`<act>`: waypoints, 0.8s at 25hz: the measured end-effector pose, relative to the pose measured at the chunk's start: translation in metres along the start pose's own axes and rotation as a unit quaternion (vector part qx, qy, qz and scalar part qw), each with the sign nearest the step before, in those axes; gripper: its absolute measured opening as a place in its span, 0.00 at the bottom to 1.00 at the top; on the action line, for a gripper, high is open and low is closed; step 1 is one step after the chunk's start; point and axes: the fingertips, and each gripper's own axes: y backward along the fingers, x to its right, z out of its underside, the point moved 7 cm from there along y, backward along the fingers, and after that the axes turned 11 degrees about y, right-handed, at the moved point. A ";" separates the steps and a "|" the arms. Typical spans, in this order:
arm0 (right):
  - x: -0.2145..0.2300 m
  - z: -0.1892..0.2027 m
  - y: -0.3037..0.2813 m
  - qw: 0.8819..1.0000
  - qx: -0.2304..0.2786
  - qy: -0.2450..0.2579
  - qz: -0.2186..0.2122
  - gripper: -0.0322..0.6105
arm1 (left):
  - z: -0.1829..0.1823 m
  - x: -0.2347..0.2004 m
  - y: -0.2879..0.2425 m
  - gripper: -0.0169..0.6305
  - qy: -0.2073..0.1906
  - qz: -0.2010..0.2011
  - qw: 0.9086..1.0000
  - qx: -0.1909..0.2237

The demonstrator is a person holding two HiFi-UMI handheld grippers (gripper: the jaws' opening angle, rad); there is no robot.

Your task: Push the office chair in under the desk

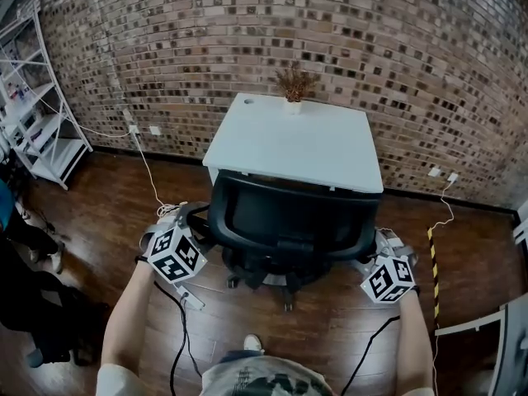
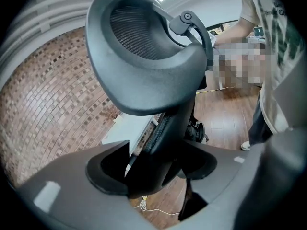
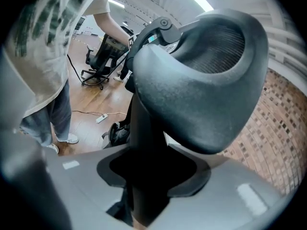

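Brick wall (image 1: 412, 56) behind the desk (image 1: 297, 143), chair (image 1: 285, 217) at its front edge.
Left gripper (image 2: 153, 176) and right gripper (image 3: 148, 181) pinch stiff armrest posts (image 3: 146, 123); the wheels (image 1: 287, 304) should roll easily.

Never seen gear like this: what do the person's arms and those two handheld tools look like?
The left gripper and right gripper have grey jaws, and each carries a white cube with black square markers. A black cable trails from each. The person wears a pale, printed short-sleeved T-shirt; forearms bare.
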 end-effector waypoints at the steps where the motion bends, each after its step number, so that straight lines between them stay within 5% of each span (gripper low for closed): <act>1: 0.003 0.001 -0.003 1.000 -0.002 -0.002 -0.001 0.34 | -0.001 -0.005 -0.004 0.54 -0.001 0.003 1.000 0.001; 20: 0.065 0.043 -0.071 1.000 -0.008 0.003 0.015 0.33 | -0.017 -0.080 -0.084 0.55 -0.002 0.005 1.000 0.001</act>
